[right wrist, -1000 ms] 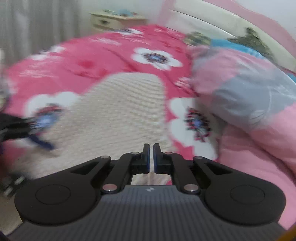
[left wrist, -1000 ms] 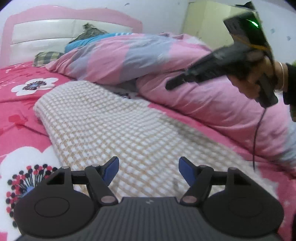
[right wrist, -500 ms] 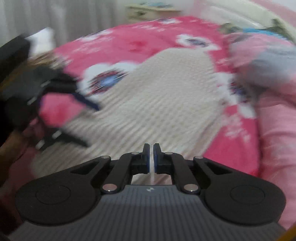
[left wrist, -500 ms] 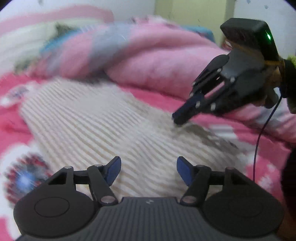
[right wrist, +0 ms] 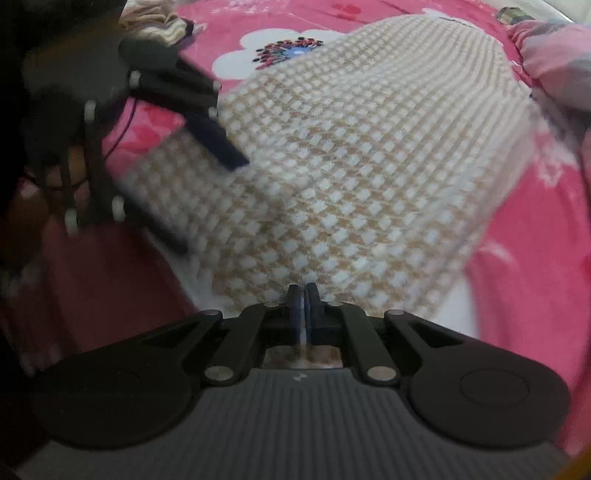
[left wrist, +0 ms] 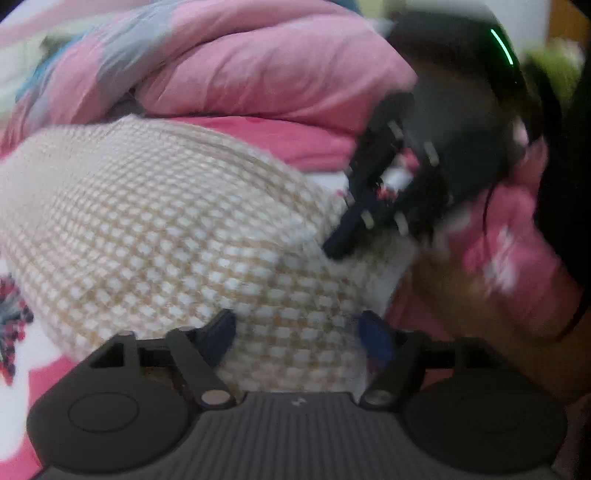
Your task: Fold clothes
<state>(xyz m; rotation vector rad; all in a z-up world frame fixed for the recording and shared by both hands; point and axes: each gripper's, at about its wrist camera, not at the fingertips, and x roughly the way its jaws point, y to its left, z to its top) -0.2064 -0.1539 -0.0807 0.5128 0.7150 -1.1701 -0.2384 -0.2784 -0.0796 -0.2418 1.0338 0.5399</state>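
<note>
A cream and beige checked garment [left wrist: 166, 229] [right wrist: 369, 147] lies folded in a long strip on the pink flowered bedspread [right wrist: 535, 258]. My left gripper [left wrist: 297, 332] hovers over its near end; its jaws are opening, the cloth lies below the gap, and the pads do not press on it. From the right wrist view, the left gripper [right wrist: 210, 205] shows at the garment's left edge, fingers spread. My right gripper [right wrist: 303, 295] is shut, its tips down at the garment's near edge. In the left wrist view the right gripper [left wrist: 332, 251] touches the cloth's right edge.
A heaped pink and grey quilt [left wrist: 258, 74] lies just beyond the garment. A person's hand [left wrist: 480, 295] holds the right gripper, with a thin cable beside it. A striped beige cloth [right wrist: 159, 22] sits at the bed's far left.
Both grippers have come down and closer together over the garment's near end. The right one dropped from mid-air onto the cloth's edge. The left jaws stand slightly wider.
</note>
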